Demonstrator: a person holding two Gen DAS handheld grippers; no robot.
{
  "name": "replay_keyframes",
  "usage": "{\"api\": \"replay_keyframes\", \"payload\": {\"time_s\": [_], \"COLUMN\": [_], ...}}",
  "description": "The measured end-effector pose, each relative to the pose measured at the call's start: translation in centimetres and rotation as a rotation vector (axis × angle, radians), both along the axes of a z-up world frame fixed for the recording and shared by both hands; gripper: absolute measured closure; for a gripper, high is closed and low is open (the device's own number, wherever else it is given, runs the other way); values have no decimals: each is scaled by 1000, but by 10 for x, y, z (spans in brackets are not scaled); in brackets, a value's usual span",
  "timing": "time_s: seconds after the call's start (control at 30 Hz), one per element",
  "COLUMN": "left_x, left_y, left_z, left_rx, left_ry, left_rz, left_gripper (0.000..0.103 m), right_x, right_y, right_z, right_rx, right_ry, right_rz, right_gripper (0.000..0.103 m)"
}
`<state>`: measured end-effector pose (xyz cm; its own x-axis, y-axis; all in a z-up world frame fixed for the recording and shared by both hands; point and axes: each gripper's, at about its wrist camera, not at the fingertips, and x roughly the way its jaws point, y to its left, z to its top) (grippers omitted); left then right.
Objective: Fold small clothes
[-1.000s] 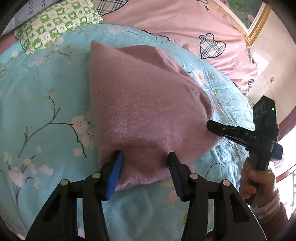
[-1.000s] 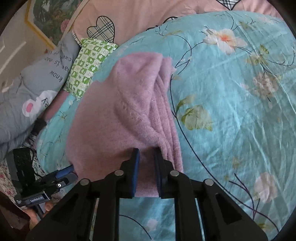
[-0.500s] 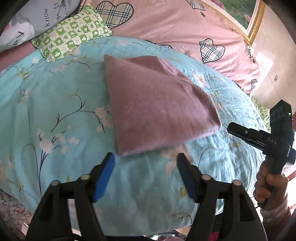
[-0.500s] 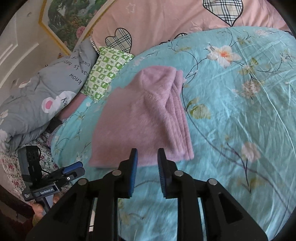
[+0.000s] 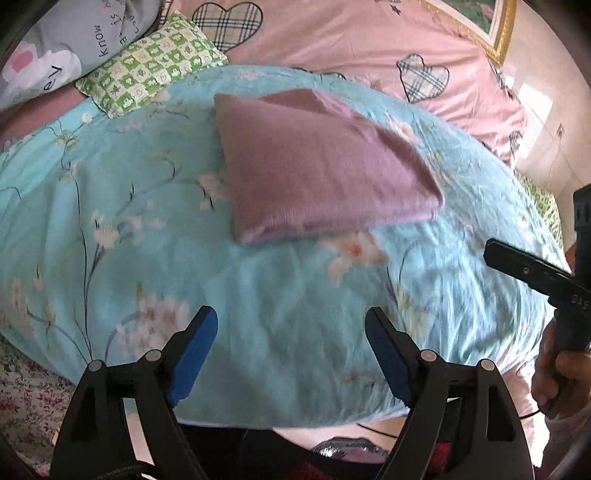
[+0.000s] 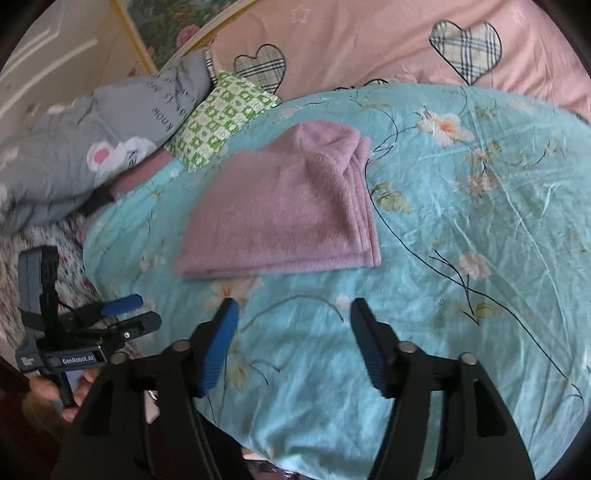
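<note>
A mauve knitted garment (image 5: pixel 317 173) lies folded flat on the turquoise floral cover (image 5: pixel 110 192); it also shows in the right wrist view (image 6: pixel 280 214), with stacked folded edges along its right side. My left gripper (image 5: pixel 291 325) is open and empty, held back from the garment's near edge. My right gripper (image 6: pixel 291 314) is open and empty, also short of the garment. Each gripper shows in the other's view: the right one (image 5: pixel 532 273) at the right edge, the left one (image 6: pixel 129 314) at the lower left.
A green checked pillow (image 5: pixel 147 59) and a grey printed pillow (image 6: pixel 92 133) lie beyond the garment to the left. A pink sheet with plaid hearts (image 5: pixel 351 48) covers the far side. A gold-framed picture (image 6: pixel 173 29) hangs on the wall. The cover's near edge (image 5: pixel 295 417) drops off below my fingers.
Both grippers let go of the garment and pulled back toward the near edge. The right one went from shut to open. The garment now lies flat and folded.
</note>
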<state>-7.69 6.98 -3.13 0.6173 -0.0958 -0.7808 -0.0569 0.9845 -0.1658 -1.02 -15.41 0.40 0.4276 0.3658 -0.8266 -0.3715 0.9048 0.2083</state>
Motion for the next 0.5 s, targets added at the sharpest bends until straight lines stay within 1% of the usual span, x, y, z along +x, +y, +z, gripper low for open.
{"api": "replay_keyframes", "payload": {"time_s": [0.07, 0.13, 0.27, 0.37, 0.4, 0.43, 0.5], "left_x": [-5, -8, -6, -2, 0, 2, 11], "left_y": [-1, 0, 2, 3, 4, 5, 5], "left_z": [-5, -4, 7, 25, 31, 37, 52], "left_rx": [14, 28, 123, 145, 144, 136, 129], "left_ry": [6, 0, -43, -74, -82, -92, -89], "left_rz": [5, 18, 58, 44, 44, 41, 33], "left_gripper": [21, 21, 21, 20, 19, 15, 10], "right_x": [-9, -15, -16, -10, -8, -6, -2], "right_y": [1, 2, 5, 7, 9, 10, 14], "right_z": [-5, -11, -15, -4, 4, 11, 28], "right_rx": [-23, -43, -75, -70, -66, -58, -44], "right_ry": [-5, -6, 6, -13, -27, -42, -82], "right_rz": [21, 41, 59, 67, 73, 83, 110], "right_gripper": [24, 23, 23, 22, 20, 19, 11]}}
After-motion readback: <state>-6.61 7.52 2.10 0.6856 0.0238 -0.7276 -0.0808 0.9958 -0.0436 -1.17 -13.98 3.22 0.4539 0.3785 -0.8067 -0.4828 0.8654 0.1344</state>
